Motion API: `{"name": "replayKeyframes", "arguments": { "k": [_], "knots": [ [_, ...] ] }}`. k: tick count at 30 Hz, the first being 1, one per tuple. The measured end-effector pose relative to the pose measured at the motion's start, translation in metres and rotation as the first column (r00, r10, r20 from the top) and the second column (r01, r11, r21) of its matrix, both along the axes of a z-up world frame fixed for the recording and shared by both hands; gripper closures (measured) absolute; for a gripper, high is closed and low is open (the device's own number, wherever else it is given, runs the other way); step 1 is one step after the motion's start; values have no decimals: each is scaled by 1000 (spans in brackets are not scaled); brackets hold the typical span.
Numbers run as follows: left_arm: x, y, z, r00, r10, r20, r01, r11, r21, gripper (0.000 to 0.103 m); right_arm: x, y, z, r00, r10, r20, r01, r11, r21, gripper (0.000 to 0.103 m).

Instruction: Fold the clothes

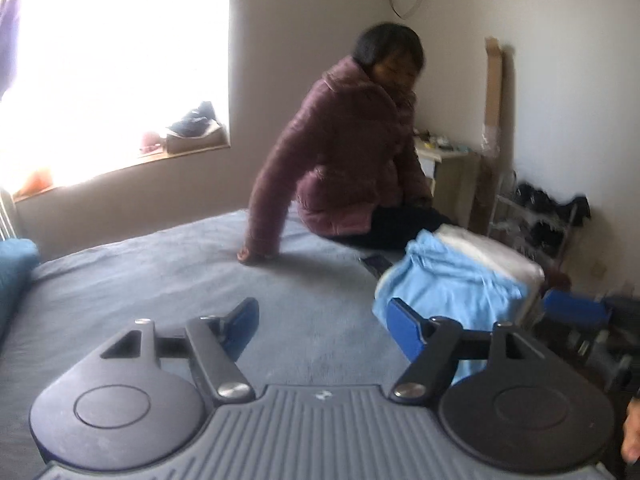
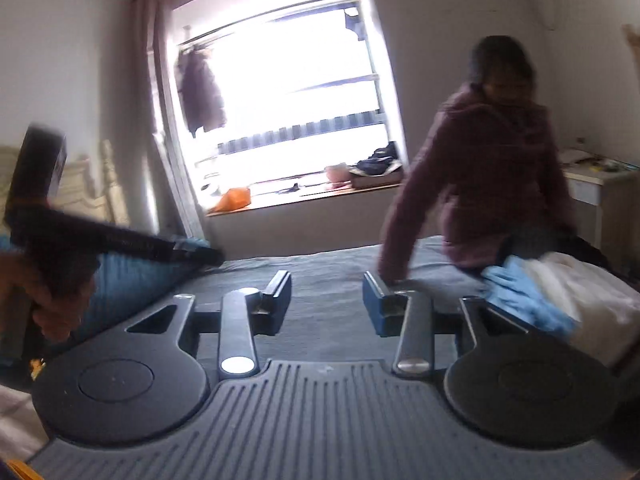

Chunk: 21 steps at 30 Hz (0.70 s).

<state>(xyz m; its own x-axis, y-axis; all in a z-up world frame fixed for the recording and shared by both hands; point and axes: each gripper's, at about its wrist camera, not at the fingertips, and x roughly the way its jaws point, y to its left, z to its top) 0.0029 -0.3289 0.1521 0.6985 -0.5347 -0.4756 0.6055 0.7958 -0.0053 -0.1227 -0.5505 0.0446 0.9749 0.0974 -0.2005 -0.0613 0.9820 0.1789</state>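
The left tongs (image 1: 322,330) stand apart over the grey bed (image 1: 160,280), nothing between them; the right tongs (image 2: 326,304) likewise gape empty. The crumpled light-blue cloth garment (image 1: 452,284) lies far right of both, atop a folded white pile (image 1: 492,252).

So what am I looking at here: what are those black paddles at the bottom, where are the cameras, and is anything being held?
No robot: a person holds a handheld two-finger gripper in each hand, with a fisheye camera on each looking along its fingers. One picture is from the left gripper, the other from the right gripper. Both are open and empty over a grey bed. On the bed lies a light blue garment on a white bundle, and a second person sits there. The dark shape at the right view's left edge is probably the other gripper.
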Motion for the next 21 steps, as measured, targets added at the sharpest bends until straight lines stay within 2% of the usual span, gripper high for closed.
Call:
{"name": "replayKeyframes", "arguments": {
  "k": [2,5,9,11,14,17,21],
  "knots": [
    [10,-8,-10,1000,-2,17,2,1000,-13,30,13,5,-1,1000,12,-28,-12,1000,-23,62],
    [27,-26,-42,1000,-15,0,15,1000,-11,30,24,-3,-2,997,-5,-77,2,999,-40,62],
    [57,-49,-79,998,-10,-64,7,999,-44,31,35,-22,1,991,-30,-127,25,999,-37,62],
    [73,-62,-94,997,-2,-80,-2,998,-58,31,46,-30,3,989,-23,-146,16,999,-50,62],
    [96,-78,-112,995,37,-94,-43,997,-69,31,61,-38,19,991,-23,-129,13,997,-78,62],
    [118,-87,-131,991,58,-120,-71,992,-103,31,94,-48,31,993,-36,-113,30,998,-51,62],
    [150,-98,-155,994,72,-83,-77,995,-57,31,149,-55,30,991,-47,-128,46,999,-11,62]
  ]
}}
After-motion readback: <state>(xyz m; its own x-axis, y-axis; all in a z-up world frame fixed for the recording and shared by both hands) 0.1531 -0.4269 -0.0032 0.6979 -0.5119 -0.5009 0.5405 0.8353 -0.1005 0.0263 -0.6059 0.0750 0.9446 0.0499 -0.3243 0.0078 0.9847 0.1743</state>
